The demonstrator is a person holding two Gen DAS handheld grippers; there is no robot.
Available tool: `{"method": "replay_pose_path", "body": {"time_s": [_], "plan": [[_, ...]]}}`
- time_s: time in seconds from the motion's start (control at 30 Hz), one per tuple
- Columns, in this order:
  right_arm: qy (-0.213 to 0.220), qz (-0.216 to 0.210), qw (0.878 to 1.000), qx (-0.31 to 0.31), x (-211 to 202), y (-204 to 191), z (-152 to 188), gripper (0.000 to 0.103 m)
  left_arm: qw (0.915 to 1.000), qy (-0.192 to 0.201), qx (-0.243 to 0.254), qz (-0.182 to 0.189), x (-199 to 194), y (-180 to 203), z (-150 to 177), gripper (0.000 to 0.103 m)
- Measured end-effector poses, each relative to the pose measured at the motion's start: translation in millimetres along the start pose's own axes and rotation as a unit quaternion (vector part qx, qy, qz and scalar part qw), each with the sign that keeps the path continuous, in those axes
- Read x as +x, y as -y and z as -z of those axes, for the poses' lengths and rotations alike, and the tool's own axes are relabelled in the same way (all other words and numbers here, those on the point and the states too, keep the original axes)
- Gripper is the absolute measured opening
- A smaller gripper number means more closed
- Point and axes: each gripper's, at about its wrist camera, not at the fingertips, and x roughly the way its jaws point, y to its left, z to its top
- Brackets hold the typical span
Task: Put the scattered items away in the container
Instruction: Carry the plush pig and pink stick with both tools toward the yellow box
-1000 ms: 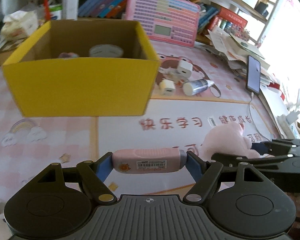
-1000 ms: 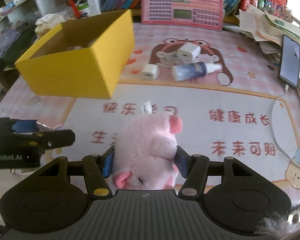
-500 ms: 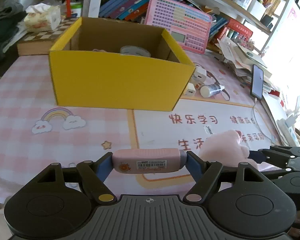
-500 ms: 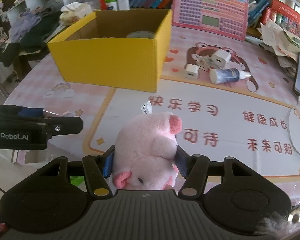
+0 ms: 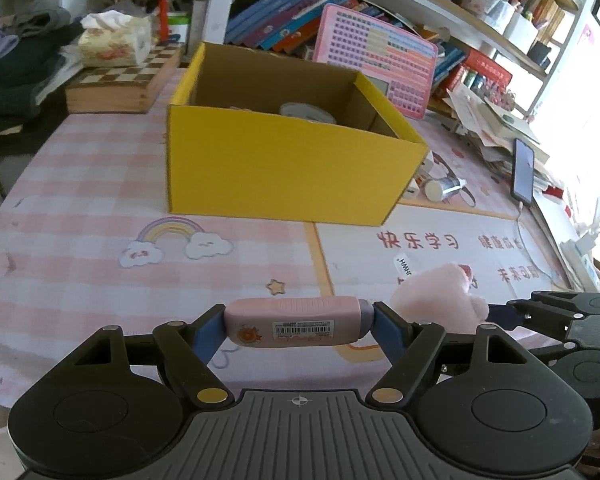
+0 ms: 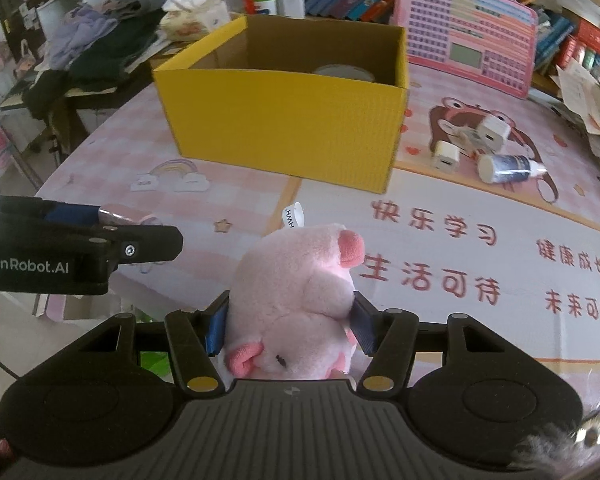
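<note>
My left gripper is shut on a pink tube held crosswise, end to end between its blue pads. My right gripper is shut on a pink plush pig, whose snout points up and right. The same plush pig and the right gripper's fingers show at the right of the left wrist view. The open yellow cardboard box stands ahead on the pink mat; in the right wrist view the box holds a white tape roll. The left gripper's finger reaches in from the left there.
Two white chargers and a small spray bottle lie right of the box. A pink keyboard toy leans at the back. A phone, papers, books, a tissue box and clothes crowd the table's edges.
Both grippers have pulled back from the yellow box and shifted left, so it looks smaller and farther. Each keeps its grip: tube in the left, plush pig in the right.
</note>
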Motion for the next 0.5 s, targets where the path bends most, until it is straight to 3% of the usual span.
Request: {"method": "replay_pose_path", "body": {"time_s": [0.5], "plan": [[0.001, -0.01, 0.999, -0.049, 3.8, -38.2, -14.7, 0.058, 0.9992, 0.021, -0.033, 0.002, -17.7, -34.7, 1.4, 0.078]]}}
